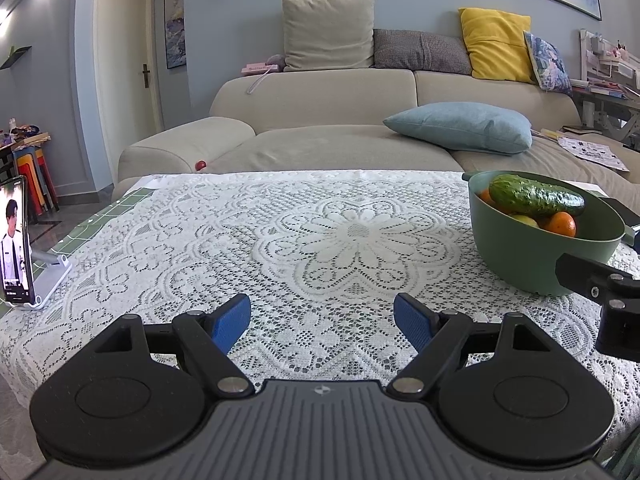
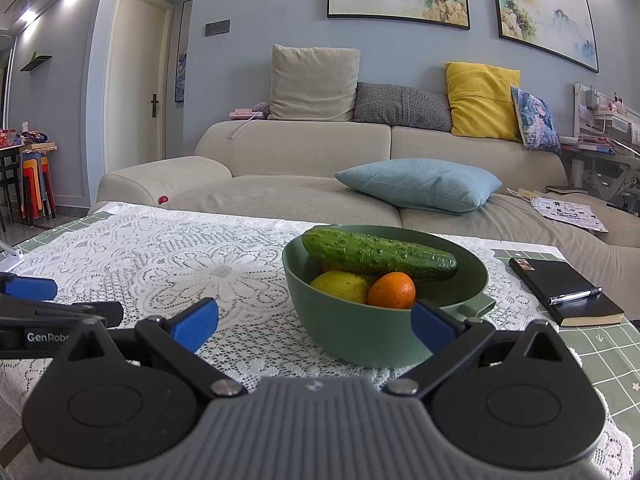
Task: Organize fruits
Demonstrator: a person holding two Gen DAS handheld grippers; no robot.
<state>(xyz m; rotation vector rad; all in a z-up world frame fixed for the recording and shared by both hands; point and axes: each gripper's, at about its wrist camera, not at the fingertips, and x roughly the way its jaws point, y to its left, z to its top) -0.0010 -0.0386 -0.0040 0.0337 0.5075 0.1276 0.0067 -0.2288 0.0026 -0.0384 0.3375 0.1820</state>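
A green bowl (image 2: 360,336) stands on the lace tablecloth (image 2: 160,264). In it lie a cucumber (image 2: 378,254), an orange (image 2: 391,290) and a yellow fruit (image 2: 340,286). The bowl also shows in the left wrist view (image 1: 520,260) at the right, with the cucumber (image 1: 534,196) on top. My right gripper (image 2: 314,326) is open and empty, just in front of the bowl. My left gripper (image 1: 322,322) is open and empty over the bare lace, left of the bowl.
A black notebook (image 2: 564,290) with a pen lies right of the bowl on a green mat. A phone on a stand (image 1: 16,244) plays at the table's left edge. A beige sofa (image 1: 320,120) with cushions runs behind the table.
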